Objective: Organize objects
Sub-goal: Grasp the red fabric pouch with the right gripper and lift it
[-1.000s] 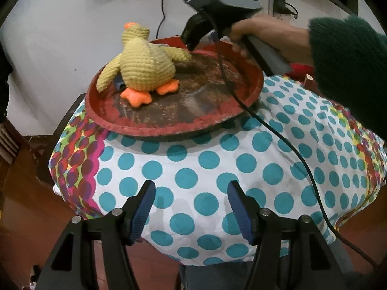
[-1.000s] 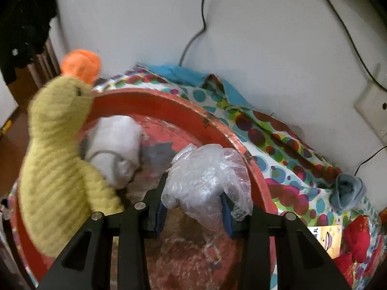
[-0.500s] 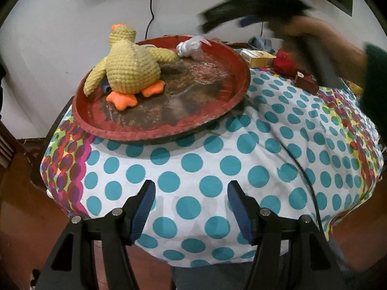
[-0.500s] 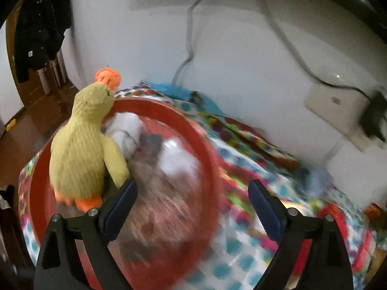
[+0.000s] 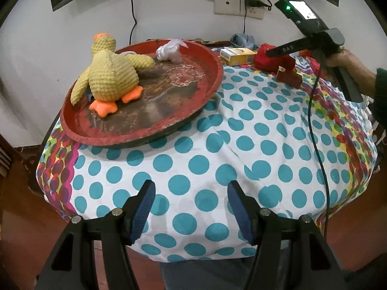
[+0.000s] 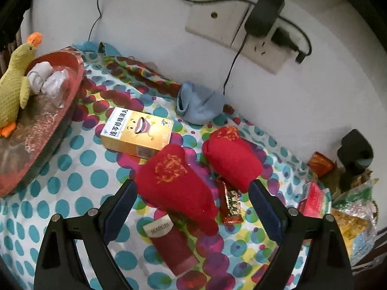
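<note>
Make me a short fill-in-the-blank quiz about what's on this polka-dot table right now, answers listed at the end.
1. The yellow knitted duck lies in the round ____ tray.
2. The crumpled clear plastic bag lies in the tray, on the side nearest the ____.
3. The yellow box lies on the tablecloth, ____ the tray.
4. The right gripper hovers over two ____ socks, its fingers apart.

Answers: red; wall; outside; red

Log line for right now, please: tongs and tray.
left tongs: open, empty | right tongs: just opened, empty, above red socks | tray: duck, plastic bag
</note>
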Demonstrator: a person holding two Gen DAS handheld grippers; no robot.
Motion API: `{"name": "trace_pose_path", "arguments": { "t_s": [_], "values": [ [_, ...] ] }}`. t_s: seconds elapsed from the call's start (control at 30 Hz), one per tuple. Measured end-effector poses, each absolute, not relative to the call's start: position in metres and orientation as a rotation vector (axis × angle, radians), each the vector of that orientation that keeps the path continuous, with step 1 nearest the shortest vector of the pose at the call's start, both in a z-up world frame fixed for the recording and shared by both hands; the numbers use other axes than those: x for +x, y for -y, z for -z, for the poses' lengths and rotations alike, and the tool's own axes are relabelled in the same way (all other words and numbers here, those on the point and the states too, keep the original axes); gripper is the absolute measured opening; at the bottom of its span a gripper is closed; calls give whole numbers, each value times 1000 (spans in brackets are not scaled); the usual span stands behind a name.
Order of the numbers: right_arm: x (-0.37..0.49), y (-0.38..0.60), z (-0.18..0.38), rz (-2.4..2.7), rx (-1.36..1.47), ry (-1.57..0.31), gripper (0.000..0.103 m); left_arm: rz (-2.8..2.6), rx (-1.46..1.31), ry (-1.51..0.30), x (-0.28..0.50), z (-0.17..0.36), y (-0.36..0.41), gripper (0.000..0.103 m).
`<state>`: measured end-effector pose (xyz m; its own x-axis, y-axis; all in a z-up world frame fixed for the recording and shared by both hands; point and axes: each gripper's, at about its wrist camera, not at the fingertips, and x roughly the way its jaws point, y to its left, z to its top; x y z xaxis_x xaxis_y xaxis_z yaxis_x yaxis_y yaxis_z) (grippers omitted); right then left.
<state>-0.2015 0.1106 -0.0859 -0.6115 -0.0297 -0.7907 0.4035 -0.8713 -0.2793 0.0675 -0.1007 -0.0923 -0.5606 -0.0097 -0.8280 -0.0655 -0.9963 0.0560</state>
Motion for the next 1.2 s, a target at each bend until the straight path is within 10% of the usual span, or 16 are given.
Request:
{"name": "trace_pose_path", "arguments": {
  "t_s": [0.3, 0.4, 0.53, 1.2],
  "values": [
    [-220, -110, 119, 2504, 1248, -580, 86, -2736, -1521, -135, 53, 96, 98, 64],
    [-220, -112, 123, 2460, 1246, -523, 52, -2731, -1528, -168, 44, 97, 90, 64],
    [-218, -118, 117, 2455, 1226, -426, 38, -2732, -1503, -200, 32, 93, 76, 64],
    [-150, -289, 101, 2792, 1177, 19, 38, -2590, -1568, 105, -127, 90, -50, 64]
  ]
}}
